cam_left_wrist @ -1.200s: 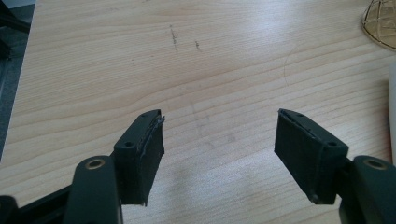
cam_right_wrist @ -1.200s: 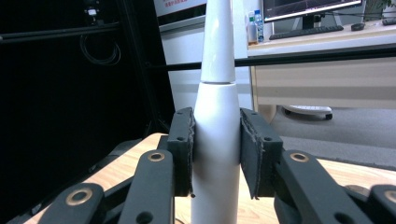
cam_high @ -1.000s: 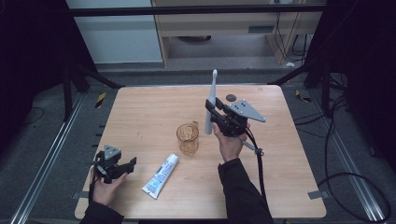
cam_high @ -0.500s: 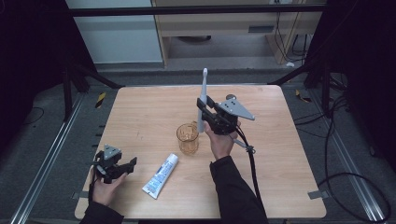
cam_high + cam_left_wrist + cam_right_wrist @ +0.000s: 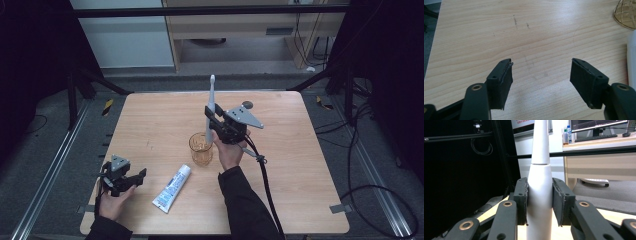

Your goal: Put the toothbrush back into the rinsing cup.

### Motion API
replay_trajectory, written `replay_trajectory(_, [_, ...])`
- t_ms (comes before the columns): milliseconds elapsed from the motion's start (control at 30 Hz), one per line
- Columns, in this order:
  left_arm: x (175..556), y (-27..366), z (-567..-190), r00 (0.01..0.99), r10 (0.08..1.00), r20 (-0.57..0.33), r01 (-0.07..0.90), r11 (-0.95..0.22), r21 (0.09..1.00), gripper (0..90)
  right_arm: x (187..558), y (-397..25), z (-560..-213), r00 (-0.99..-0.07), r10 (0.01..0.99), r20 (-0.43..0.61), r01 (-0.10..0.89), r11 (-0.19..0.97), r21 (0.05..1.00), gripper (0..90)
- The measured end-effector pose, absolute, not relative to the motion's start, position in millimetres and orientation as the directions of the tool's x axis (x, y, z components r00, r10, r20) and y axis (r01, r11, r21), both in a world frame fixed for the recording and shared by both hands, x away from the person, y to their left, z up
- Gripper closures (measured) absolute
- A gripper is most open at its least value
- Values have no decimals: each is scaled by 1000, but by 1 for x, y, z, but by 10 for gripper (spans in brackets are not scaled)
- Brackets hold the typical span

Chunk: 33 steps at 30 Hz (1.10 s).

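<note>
My right gripper (image 5: 214,119) is shut on a white electric toothbrush (image 5: 210,107), held upright with its head pointing up, just above a clear amber glass cup (image 5: 201,149) at the table's middle. In the right gripper view the toothbrush body (image 5: 539,192) is pinched between both pads (image 5: 522,200). A white toothpaste tube (image 5: 171,188) lies flat in front of the cup. My left gripper (image 5: 131,179) rests low near the table's front left corner, open with nothing between its fingers (image 5: 501,82); the cup's base (image 5: 626,13) and the tube's edge (image 5: 631,57) show at the right of its view.
The wooden table (image 5: 150,120) has a small dark round object (image 5: 247,105) at the back, beside the right gripper's grey plate. Black frame posts and cables surround the table. A desk with a monitor and bottles (image 5: 599,135) stands beyond it.
My right gripper has carried the upright toothbrush leftward and toward the person, from right of the cup to just above it. The left gripper has stayed still.
</note>
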State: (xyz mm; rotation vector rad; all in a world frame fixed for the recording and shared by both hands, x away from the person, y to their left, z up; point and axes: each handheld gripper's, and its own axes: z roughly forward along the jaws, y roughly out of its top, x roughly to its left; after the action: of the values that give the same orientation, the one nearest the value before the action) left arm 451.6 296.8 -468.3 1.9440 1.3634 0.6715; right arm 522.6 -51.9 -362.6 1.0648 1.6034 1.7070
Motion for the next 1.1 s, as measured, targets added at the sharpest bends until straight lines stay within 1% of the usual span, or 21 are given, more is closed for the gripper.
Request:
replay_trajectory(467, [451, 297, -468, 325, 945, 39, 604, -239, 760, 335, 526, -41, -375, -534, 833, 143, 125, -90, 988, 674])
replay_trajectory(1100, [451, 297, -468, 323, 946, 41, 603, -239, 761, 336, 526, -35, -393, -535, 833, 144, 159, -68, 985, 674])
